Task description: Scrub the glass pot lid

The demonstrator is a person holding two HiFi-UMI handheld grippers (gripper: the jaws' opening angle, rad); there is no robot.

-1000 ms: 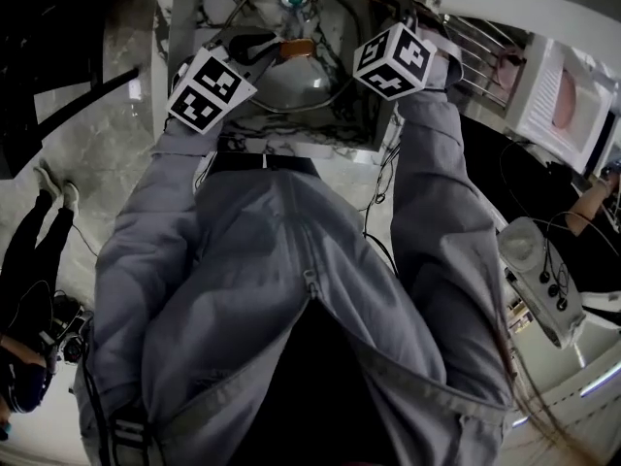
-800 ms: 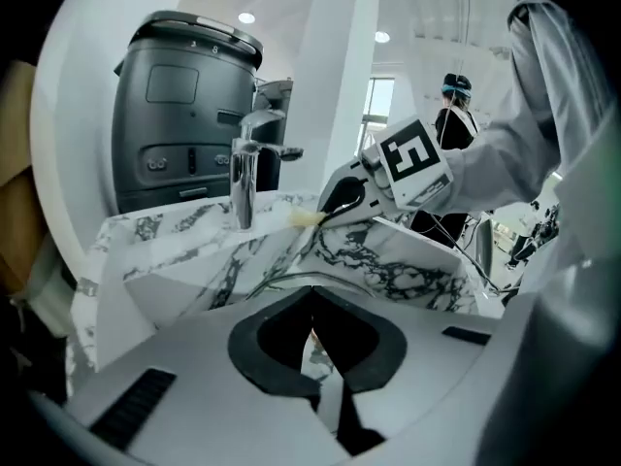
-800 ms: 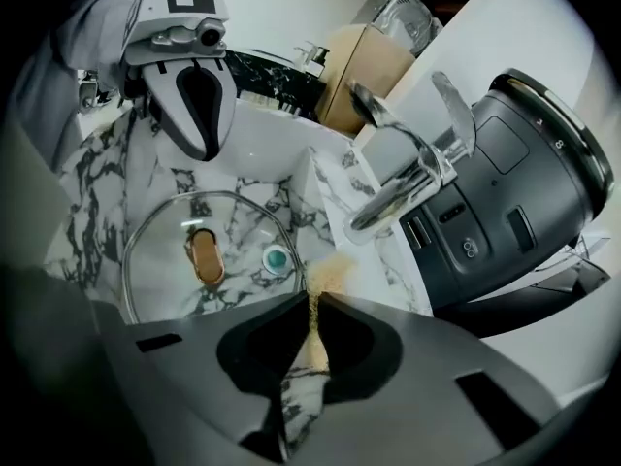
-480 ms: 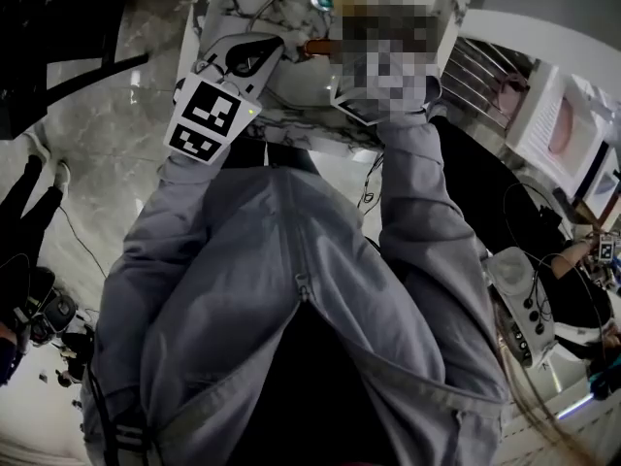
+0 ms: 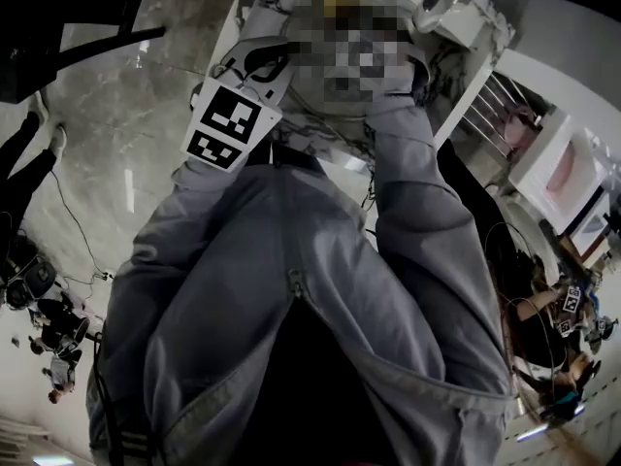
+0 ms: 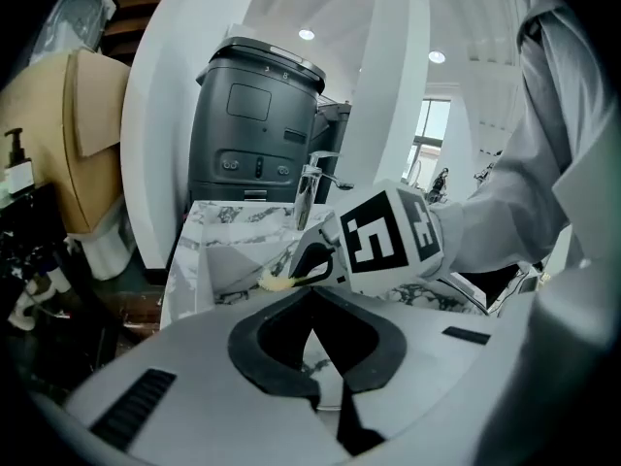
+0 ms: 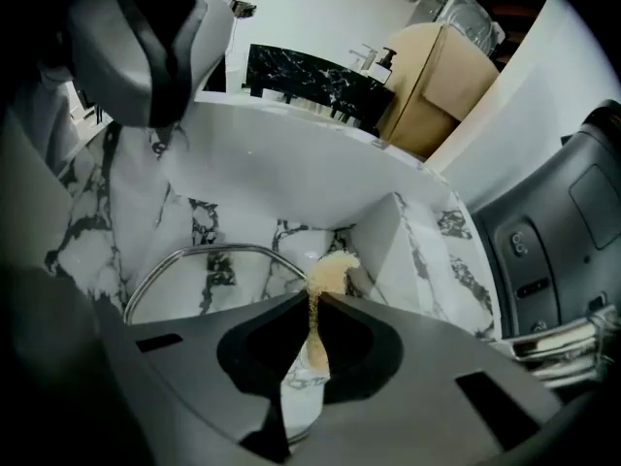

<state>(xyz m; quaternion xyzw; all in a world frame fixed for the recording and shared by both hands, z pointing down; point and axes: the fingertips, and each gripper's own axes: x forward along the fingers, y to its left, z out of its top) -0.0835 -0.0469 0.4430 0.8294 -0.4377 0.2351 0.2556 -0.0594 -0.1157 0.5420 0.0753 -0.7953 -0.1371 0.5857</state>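
Note:
The glass pot lid (image 7: 209, 251) lies in the marble sink (image 7: 243, 178), its metal rim showing as an arc just beyond my right jaws. My right gripper (image 7: 312, 301) points steeply down over the lid and is shut on a thin yellow scrubbing sponge (image 7: 330, 270), which sticks out past the tips. The left gripper view shows that same right gripper (image 6: 309, 260) and the sponge (image 6: 279, 281) over the sink. My left gripper (image 6: 312, 333) is shut with nothing between its jaws and hangs above the sink's left side (image 7: 160, 37), apart from the lid. The head view shows only the left gripper (image 5: 260, 61); a mosaic patch covers the right one.
A chrome faucet (image 6: 309, 187) stands at the sink's back edge, with a dark grey appliance (image 6: 257, 124) behind it. A cardboard box (image 7: 437, 85) and a soap dispenser (image 7: 388, 61) sit beyond the sink. The person's grey trousers (image 5: 291, 289) fill the lower part of the head view.
In the head view the left gripper's cube has shifted right and lower. The right gripper's cube has gone left under the mosaic patch. The lid no longer shows in that view.

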